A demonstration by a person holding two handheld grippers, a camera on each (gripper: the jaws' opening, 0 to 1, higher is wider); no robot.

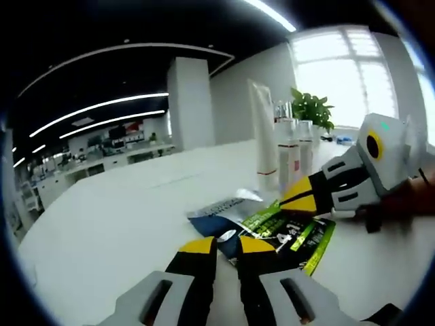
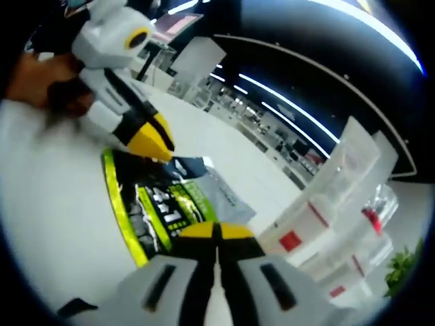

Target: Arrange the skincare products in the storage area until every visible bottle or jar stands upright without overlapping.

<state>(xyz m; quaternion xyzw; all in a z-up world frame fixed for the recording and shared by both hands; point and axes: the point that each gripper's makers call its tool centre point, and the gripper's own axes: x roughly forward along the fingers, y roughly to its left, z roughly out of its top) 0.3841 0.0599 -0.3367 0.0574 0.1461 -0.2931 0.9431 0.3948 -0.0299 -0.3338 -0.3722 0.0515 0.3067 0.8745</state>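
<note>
Two flat sachets lie overlapping on the white table: a blue sachet [image 1: 216, 216] [image 2: 198, 171] and, partly over it, a green and black sachet [image 1: 296, 234] [image 2: 160, 204]. My left gripper [image 1: 228, 250] [image 2: 158, 144] is closed to a narrow slit with the blue sachet's near corner in it. My right gripper [image 2: 217, 234] [image 1: 291, 198] is shut at the edge of the green sachet. Behind the sachets stand a tall white tube [image 1: 262, 136] [image 2: 353, 159] and clear bottles with red labels [image 1: 289, 153] [image 2: 306, 227], all upright.
A potted green plant [image 1: 312, 109] [image 2: 404, 268] stands behind the bottles near a bright window. The white table [image 1: 115, 224] stretches left. A hand [image 2: 30, 78] holds the left gripper. Desks and office clutter sit far back.
</note>
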